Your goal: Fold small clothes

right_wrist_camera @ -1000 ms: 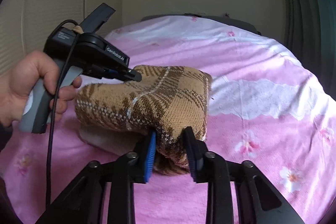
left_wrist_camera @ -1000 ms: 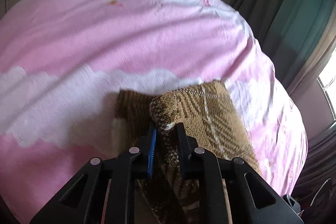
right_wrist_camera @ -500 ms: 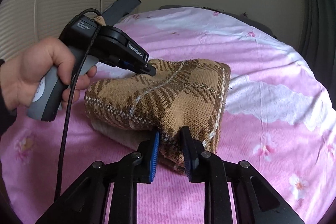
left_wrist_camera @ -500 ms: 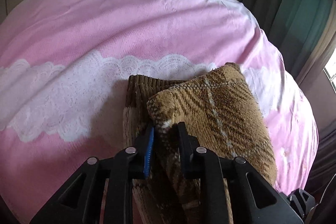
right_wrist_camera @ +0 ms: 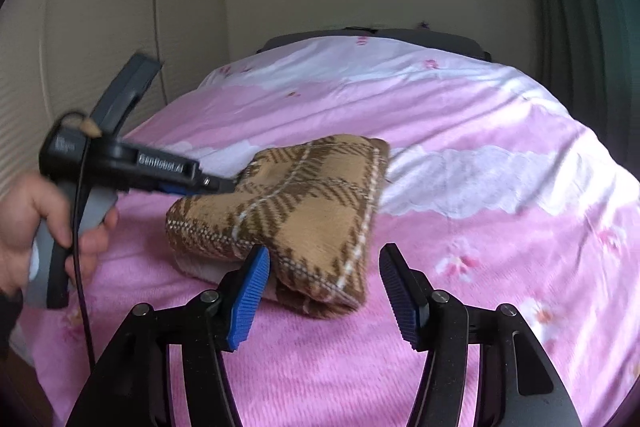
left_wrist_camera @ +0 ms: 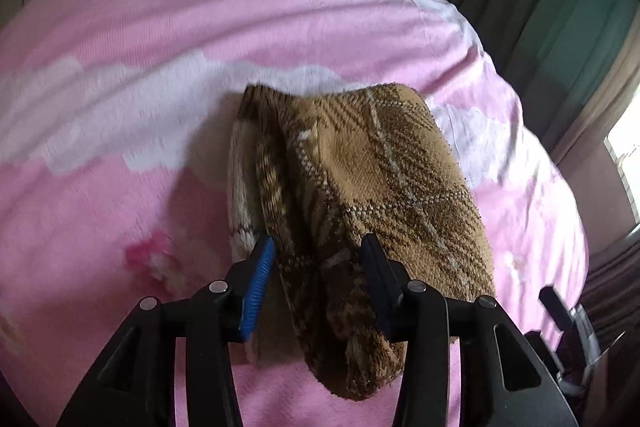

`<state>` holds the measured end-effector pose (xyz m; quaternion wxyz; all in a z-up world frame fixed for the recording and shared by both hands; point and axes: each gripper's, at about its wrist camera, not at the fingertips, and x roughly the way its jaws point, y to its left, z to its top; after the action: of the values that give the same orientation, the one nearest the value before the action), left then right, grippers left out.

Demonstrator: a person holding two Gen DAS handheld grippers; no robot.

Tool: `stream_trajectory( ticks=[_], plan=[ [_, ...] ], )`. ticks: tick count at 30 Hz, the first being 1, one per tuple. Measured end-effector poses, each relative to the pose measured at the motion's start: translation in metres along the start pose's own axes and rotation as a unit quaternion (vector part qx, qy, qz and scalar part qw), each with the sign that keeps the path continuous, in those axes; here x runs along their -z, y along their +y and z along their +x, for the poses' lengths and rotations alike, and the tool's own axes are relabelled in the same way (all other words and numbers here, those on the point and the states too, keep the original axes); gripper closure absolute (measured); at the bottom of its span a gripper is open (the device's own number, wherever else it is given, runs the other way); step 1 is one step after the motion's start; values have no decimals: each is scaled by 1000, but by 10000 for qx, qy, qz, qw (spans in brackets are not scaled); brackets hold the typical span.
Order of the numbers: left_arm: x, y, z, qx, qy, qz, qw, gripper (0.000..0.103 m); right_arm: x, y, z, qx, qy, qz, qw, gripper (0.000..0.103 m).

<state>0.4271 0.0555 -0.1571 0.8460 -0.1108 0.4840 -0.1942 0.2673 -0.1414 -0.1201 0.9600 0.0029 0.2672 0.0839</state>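
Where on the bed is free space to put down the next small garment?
The pink bedspread lies bare to the right of the folded brown plaid garment, and also beyond it toward the far edge. It is crowded around the garment itself: the left gripper is at its left side, the right gripper at its near corner.

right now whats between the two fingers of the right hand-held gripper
In the right wrist view, the near corner of the folded brown plaid garment lies between the open fingers of the right hand-held gripper, resting on the pink bedspread.
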Motion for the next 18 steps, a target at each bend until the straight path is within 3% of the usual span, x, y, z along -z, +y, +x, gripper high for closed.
stream_trajectory(
  ticks=[7, 8, 10, 18],
  plan=[
    [-11, 7, 25, 250, 20, -217, 9995, 54, 6, -18, -5, 187, 28, 270, 9995, 44],
    [-12, 7, 27, 286, -17, -203, 9994, 65, 6, -19, -6, 200, 34, 316, 9993, 44],
    [-13, 6, 29, 398, -34, -211, 9990, 73, 5, -24, -7, 211, 27, 417, 9989, 44],
    [-43, 3, -4, 114, -370, 191, 9991, 84, 4, -24, -4, 225, -24, 502, 9985, 44]
  ],
)
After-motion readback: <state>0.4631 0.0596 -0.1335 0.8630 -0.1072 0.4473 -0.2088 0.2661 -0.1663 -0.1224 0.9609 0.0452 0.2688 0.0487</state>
